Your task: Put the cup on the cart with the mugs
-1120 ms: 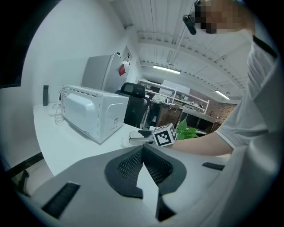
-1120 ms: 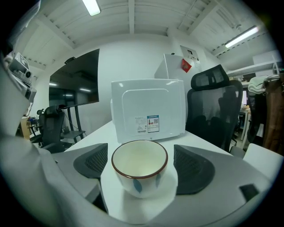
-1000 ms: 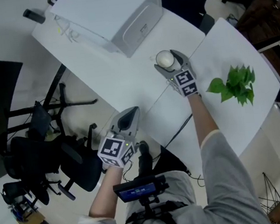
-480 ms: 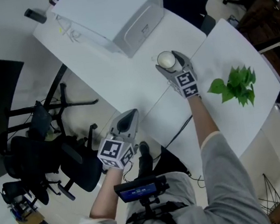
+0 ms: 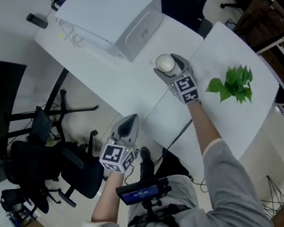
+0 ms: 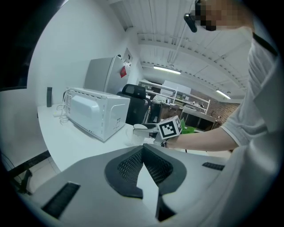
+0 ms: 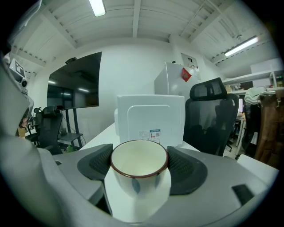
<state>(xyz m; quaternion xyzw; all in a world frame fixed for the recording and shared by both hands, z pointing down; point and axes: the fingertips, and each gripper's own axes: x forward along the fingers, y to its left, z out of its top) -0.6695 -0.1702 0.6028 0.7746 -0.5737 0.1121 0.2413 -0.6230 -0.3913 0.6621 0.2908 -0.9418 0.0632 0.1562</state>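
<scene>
A white cup (image 5: pixel 164 63) with a dark rim sits between the pads of my right gripper (image 5: pixel 168 62), above the white table (image 5: pixel 128 89) in front of the microwave (image 5: pixel 114 16). In the right gripper view the cup (image 7: pixel 139 173) fills the gap and both pads press its sides, so my right gripper (image 7: pixel 139 160) is shut on it. My left gripper (image 5: pixel 132 119) hangs off the table's near edge, shut and empty. In the left gripper view its tips (image 6: pixel 143 147) meet, and beyond them the right gripper (image 6: pixel 148 129) is seen. No cart or mugs are in view.
A green leafy plant (image 5: pixel 233 85) lies on the table right of the right gripper. Black office chairs (image 5: pixel 40 164) stand on the floor at the left. A small dark object (image 5: pixel 35 18) and a cable lie by the microwave's far side. Another chair (image 7: pixel 213 115) stands behind the microwave (image 7: pixel 151 119).
My right gripper has risen a little with the cup held between its pads. My left gripper has stayed where it was.
</scene>
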